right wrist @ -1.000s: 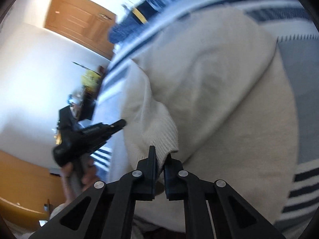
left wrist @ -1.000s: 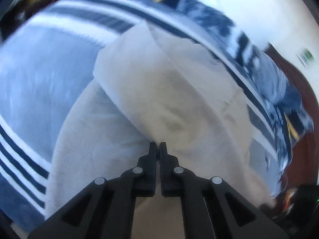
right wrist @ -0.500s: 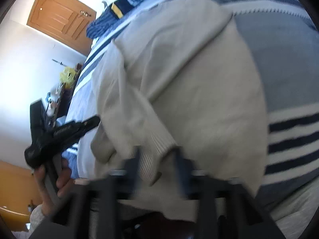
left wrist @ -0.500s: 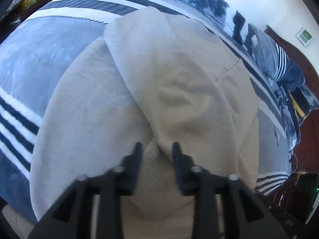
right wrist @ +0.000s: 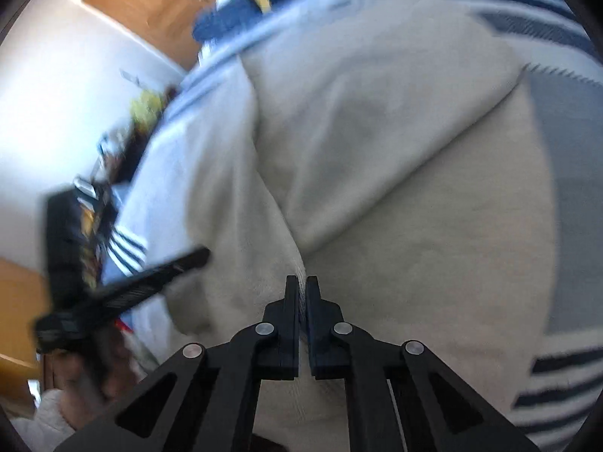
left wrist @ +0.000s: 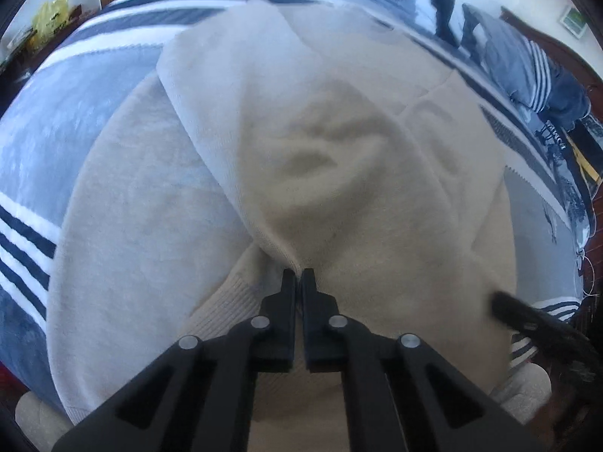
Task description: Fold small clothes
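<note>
A cream knit sweater [left wrist: 339, 158] lies spread on a blue and white striped blanket [left wrist: 56, 132], with one side folded over the middle. My left gripper [left wrist: 298, 275] is shut on the lower end of that folded edge, close to the ribbed hem [left wrist: 226, 301]. In the right wrist view the sweater [right wrist: 414, 150] fills the frame, and my right gripper [right wrist: 302, 282] is shut on a ridge of its fabric, which shows between the pads. The left gripper [right wrist: 150, 275] appears blurred at the left, held by a hand [right wrist: 75, 376].
The blanket [right wrist: 565, 150] covers a bed. Dark striped bedding or clothes [left wrist: 527, 64] are heaped at the far right. A wooden door [right wrist: 150, 3] and a white wall stand beyond the bed. A yellow bag [left wrist: 49, 19] sits on furniture at the far left.
Both grippers opened half a second ago and have shut again on the sweater's fabric. Both have sunk closer to the sweater, and the left one now sits nearer the hem.
</note>
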A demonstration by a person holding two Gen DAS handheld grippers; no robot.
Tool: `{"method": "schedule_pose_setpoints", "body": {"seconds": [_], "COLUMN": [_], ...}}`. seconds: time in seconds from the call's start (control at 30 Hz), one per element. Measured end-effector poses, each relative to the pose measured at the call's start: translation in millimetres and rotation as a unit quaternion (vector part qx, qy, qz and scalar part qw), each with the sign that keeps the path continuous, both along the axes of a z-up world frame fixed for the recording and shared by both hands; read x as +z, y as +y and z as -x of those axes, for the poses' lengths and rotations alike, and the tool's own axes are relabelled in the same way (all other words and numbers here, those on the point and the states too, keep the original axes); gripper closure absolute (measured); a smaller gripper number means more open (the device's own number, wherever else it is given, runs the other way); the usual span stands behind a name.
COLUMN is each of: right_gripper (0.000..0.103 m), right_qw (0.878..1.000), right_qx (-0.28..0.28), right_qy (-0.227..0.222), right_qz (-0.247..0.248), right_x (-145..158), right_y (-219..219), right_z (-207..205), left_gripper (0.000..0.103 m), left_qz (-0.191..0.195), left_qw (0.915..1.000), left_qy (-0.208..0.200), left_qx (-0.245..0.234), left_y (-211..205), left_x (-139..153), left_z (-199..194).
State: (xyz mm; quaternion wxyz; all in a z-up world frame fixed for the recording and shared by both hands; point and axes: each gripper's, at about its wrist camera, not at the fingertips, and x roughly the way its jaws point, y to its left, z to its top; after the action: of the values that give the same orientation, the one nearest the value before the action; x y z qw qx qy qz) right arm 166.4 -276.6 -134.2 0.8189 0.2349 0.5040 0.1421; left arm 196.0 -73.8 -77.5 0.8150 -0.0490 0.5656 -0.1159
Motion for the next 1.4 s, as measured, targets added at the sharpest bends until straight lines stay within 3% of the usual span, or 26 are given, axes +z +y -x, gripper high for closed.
{"method": "schedule_pose_setpoints", "body": {"seconds": [0.1, 0.2, 0.23, 0.3, 0.33, 0.37, 0.4, 0.43, 0.57, 0.7, 0.87, 1.03, 1.23, 1.37, 1.4], "right_gripper": [0.099, 0.099, 0.096, 0.095, 0.073, 0.052, 0.015, 0.008, 0.008, 0.008, 0.011, 0.030, 0.032, 0.044, 0.058], "right_qw": [0.999, 0.996, 0.996, 0.997, 0.998, 0.998, 0.998, 0.996, 0.995, 0.994, 0.994, 0.991, 0.990, 0.990, 0.990], "right_qx": [-0.045, -0.036, -0.038, -0.049, -0.050, -0.055, -0.066, -0.077, -0.074, -0.092, -0.105, -0.131, -0.133, -0.132, -0.132], "right_qy": [-0.014, 0.060, 0.078, 0.054, 0.023, 0.006, -0.016, -0.042, -0.060, -0.058, -0.030, 0.019, 0.041, 0.047, 0.039], "right_qz": [0.005, 0.062, 0.034, -0.009, -0.011, -0.008, -0.008, -0.012, 0.003, 0.012, 0.020, 0.016, 0.009, 0.026, 0.035], "right_x": [13, -33, -42, -27, -8, 4, 18, 31, 49, 50, 32, 1, -23, -36, -34], "right_y": [-9, -6, -9, -17, -21, -23, -29, -36, -60, -85, -134, -188, -210, -211, -209], "right_z": [25, 20, 20, 26, 29, 27, 28, 28, 3, -52, -137, -228, -309, -328, -330], "left_gripper": [0.100, 0.099, 0.099, 0.091, 0.085, 0.065, 0.046, 0.042, 0.041, 0.041, 0.041, 0.041, 0.043, 0.059, 0.087], "left_qz": [0.009, -0.007, -0.011, -0.003, 0.000, 0.000, -0.002, -0.005, -0.035, -0.059, -0.077, -0.067, -0.066, -0.069, -0.066], "left_qw": [0.9999, 0.9998, 0.9996, 0.9991, 0.9986, 0.9982, 0.9977, 0.9969, 0.9948, 0.9936, 0.9939, 0.9970, 0.9966, 0.9966, 0.9972], "left_qy": [0.007, 0.004, 0.000, -0.024, -0.039, -0.050, -0.062, -0.077, -0.095, -0.095, -0.075, -0.023, -0.005, 0.020, 0.010], "left_qx": [-0.001, -0.019, -0.027, -0.036, -0.036, -0.033, -0.025, -0.015, 0.004, 0.019, 0.026, 0.030, 0.050, 0.040, 0.033], "left_y": [3, -3, -3, 2, 8, 11, 16, 21, 34, 30, 35, 26, 22, 14, 10], "left_x": [-5, -7, -1, 15, 27, 35, 45, 52, 71, 69, 54, 22, -11, -33, -31], "left_z": [5, 8, 11, 15, 15, 11, 6, -2, -54, -121, -219, -313, -388, -411, -412]}}
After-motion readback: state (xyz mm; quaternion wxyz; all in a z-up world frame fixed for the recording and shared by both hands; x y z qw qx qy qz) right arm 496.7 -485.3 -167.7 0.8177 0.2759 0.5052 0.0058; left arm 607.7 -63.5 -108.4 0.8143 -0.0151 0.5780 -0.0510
